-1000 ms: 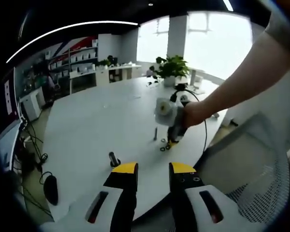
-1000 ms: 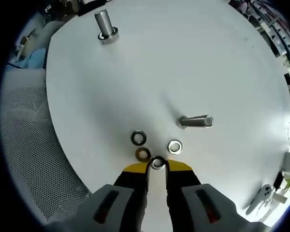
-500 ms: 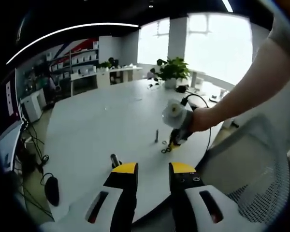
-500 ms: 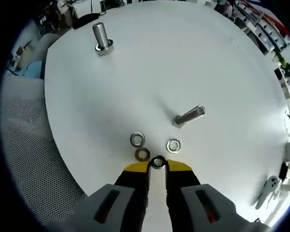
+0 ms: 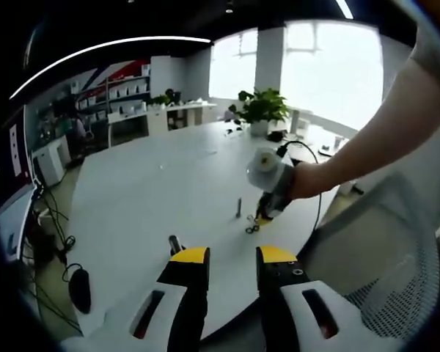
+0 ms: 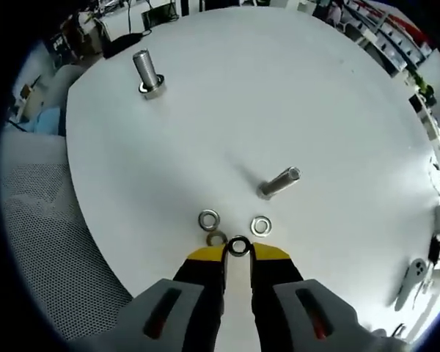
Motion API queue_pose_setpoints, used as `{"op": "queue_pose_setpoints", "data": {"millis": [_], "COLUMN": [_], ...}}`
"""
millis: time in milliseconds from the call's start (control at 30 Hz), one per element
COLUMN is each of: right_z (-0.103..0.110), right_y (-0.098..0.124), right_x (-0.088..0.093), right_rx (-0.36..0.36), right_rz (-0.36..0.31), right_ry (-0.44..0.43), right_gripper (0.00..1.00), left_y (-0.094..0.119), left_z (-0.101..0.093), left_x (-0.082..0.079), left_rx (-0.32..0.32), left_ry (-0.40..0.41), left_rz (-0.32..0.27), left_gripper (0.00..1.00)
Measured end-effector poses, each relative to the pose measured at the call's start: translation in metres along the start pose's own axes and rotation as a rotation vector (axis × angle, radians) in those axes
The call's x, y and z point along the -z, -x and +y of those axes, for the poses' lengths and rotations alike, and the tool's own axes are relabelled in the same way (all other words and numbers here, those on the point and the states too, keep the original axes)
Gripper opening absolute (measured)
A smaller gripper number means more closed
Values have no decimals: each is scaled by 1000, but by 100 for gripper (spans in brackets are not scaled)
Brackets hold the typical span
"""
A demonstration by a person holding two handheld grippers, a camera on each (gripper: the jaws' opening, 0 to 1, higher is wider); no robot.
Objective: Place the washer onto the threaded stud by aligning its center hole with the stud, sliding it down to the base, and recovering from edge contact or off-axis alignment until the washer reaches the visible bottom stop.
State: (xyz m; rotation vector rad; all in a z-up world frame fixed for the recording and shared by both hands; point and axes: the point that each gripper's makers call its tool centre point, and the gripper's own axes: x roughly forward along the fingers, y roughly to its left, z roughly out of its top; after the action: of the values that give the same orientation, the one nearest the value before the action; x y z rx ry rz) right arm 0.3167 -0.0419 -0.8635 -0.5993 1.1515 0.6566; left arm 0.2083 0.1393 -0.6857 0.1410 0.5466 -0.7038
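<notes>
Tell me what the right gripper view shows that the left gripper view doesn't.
Right gripper view alone: the right claw shut on a dark metal ring washer, with three loose metal washers just ahead: a silver one, a silver one, and a brownish one.

Left gripper view alone: the left claw open, a potted green plant, and a person's forearm.

Both: the round white table and two upright threaded steel studs, one nearer the washers, one farther off.
</notes>
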Motion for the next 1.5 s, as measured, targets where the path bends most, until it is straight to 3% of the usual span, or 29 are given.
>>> {"op": "queue_pose_setpoints", "data": {"millis": [267, 500, 800, 1500], "right_z": [-16, -27, -28, -28], "right_y": [16, 23, 29, 40], "right_x": [-21, -25, -28, -52], "right_rx": [20, 23, 34, 22], "right_rz": [-54, -70, -71, -154], "right_ry": [-3, -29, 21, 72], "right_gripper": [13, 13, 13, 14], "left_y": [1, 1, 2, 0], "left_z": [1, 1, 3, 4], "left_x": [-2, -2, -3, -1], "left_rx": [-2, -2, -7, -10], "left_ry": [11, 12, 20, 22], "left_rz": [-11, -13, -18, -7], "left_gripper": [23, 23, 23, 23]}}
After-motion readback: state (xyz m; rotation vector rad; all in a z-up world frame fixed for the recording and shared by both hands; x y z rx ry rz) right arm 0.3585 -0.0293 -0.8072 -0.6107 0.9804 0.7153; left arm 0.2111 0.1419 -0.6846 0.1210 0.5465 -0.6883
